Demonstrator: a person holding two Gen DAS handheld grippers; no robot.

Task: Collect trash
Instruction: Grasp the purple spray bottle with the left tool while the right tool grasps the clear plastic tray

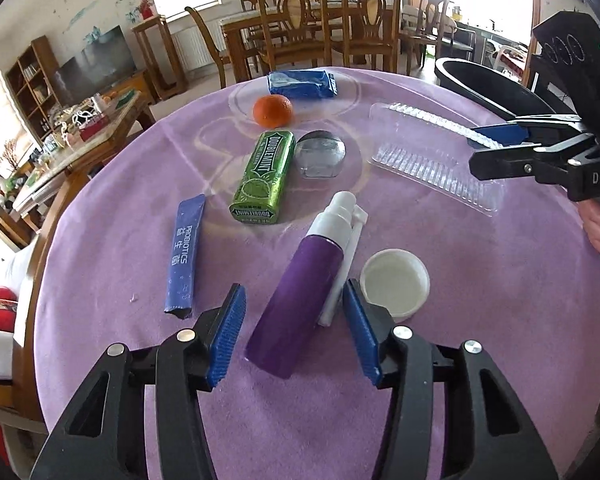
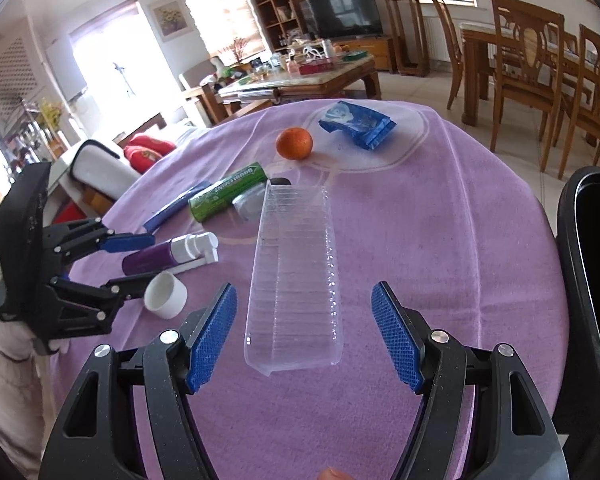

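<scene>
A purple spray bottle (image 1: 296,300) with a white nozzle lies on the purple tablecloth (image 1: 480,320). My left gripper (image 1: 294,304) straddles it, open, with a gap at the left pad. A white cap (image 1: 396,282) sits just right of it. My right gripper (image 2: 304,300) is open around the near end of a clear plastic tray (image 2: 296,280), its pads apart from the tray's sides. Further back lie a green Doublemint pack (image 1: 262,178), a blue probiotics sachet (image 1: 184,256), a blue wrapper (image 1: 302,84) and an orange (image 1: 273,110).
A black bin (image 2: 592,280) stands at the table's right edge. A small grey-capped clear jar (image 1: 319,154) sits beside the green pack. Wooden chairs and a dining table stand beyond the table. A hand shows at the right edge of the left wrist view.
</scene>
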